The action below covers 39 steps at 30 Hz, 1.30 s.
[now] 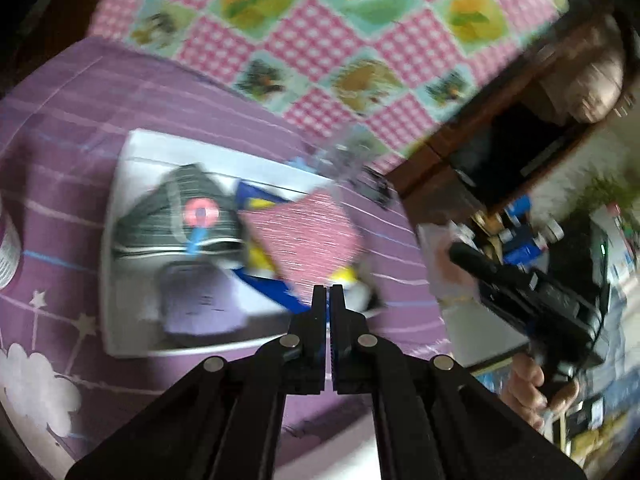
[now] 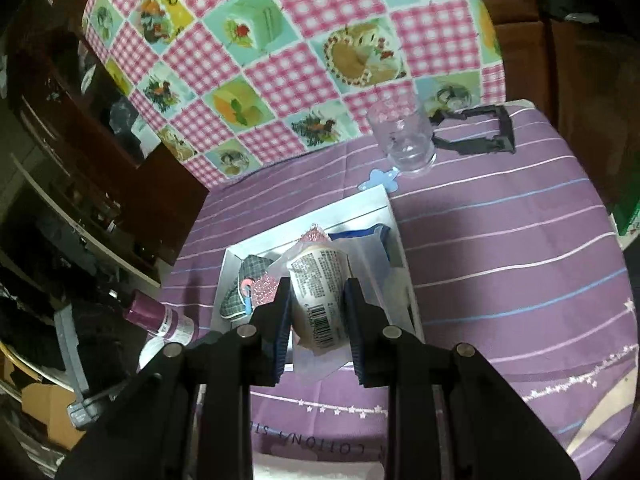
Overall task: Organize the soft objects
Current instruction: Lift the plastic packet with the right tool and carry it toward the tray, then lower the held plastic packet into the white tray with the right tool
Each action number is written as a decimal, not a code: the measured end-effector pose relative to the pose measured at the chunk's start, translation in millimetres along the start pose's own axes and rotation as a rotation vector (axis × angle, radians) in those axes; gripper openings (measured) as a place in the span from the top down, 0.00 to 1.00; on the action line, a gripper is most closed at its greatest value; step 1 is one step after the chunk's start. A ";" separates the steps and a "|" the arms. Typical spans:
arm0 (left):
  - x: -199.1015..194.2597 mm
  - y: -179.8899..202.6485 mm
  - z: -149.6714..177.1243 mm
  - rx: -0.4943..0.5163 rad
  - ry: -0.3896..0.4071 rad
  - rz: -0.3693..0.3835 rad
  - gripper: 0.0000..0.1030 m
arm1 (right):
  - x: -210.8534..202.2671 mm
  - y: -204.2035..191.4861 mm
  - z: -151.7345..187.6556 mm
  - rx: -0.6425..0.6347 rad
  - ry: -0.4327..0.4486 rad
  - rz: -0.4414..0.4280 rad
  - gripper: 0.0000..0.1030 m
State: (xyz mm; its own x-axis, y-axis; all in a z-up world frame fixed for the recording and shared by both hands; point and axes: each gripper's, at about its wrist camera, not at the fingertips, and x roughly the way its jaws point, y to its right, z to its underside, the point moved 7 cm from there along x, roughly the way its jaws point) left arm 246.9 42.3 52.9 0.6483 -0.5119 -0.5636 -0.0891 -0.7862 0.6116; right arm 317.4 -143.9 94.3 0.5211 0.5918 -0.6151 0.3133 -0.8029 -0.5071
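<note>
Left tongs: jaws pressed together, nothing visibly pinched between them. They sat at lower centre of the left wrist view, tips over the near edge of the white tray. View blurred, so contact with the tray contents could not be judged.

Right tongs: partly spread and pinching a wrapped soft bun, pads against both of its sides; printed label and barcode faced the camera. The bun hung at centre of the right wrist view, above the tray, tongs angled downward toward it.

In the left wrist view the right tongs appeared at right of frame, tilted up to the left, with a hand wrapped round the grip at lower right.

Tray contents, left wrist view: grey plaid pouch at left, pink spotted fabric piece at centre, a blue and yellow item partly under it, a lilac soft item at the lower left corner.

Tray lay on a purple striped cloth over the tabletop. Clear glass stood beyond the tray, upper centre of the right wrist view, near a checked pink food-print cloth. Maroon-capped bottle lay at left, beside the tray.
</note>
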 end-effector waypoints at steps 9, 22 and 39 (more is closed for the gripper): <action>-5.9 91.4 38.1 0.211 -0.071 -0.065 1.00 | -62.8 1.0 25.1 -0.048 0.031 0.046 0.74; -43.5 125.4 147.1 0.270 -0.068 -0.150 1.00 | -105.4 38.8 115.3 -0.020 0.007 0.020 0.74; 28.3 75.1 207.8 0.204 -0.323 -0.329 0.75 | -111.3 53.4 142.1 0.023 0.002 -0.086 0.73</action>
State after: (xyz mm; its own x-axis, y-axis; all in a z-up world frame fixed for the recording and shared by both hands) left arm 101.4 -103.2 -32.5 0.4025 -0.2809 -0.8713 -0.0858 -0.9591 0.2696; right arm 163.2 -242.5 49.9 0.4949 0.6585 -0.5670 0.3387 -0.7471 -0.5720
